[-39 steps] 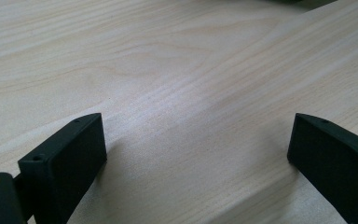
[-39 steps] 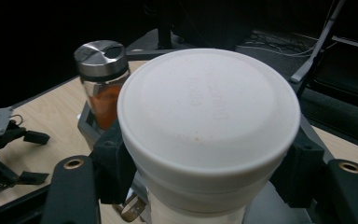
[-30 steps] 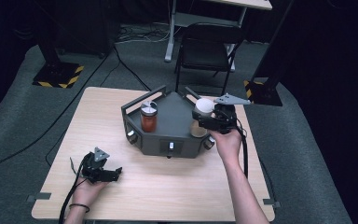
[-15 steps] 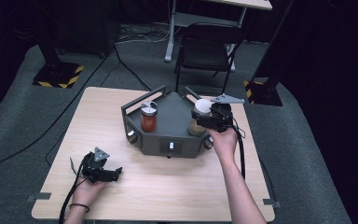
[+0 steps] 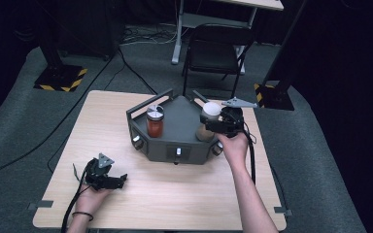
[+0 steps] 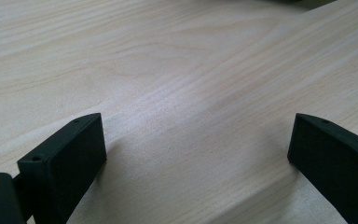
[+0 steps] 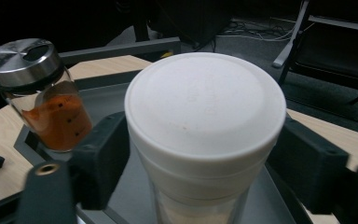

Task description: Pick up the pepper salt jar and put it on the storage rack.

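Standing on the grey tray (image 5: 175, 138) at its right side, the white-capped jar (image 7: 205, 135) sits between the jaws of the right tongs (image 7: 200, 158). Those jaws have just been opening; a thin gap shows at each side of the cap, so they flank it without pinching. A second jar (image 5: 155, 121), steel-lidded and holding orange powder, stands upright at the tray's left, well apart. Near the worktop's (image 5: 141, 199) front left corner, the left tongs (image 6: 196, 154) rest low over bare wood, spread wide with nothing between them.
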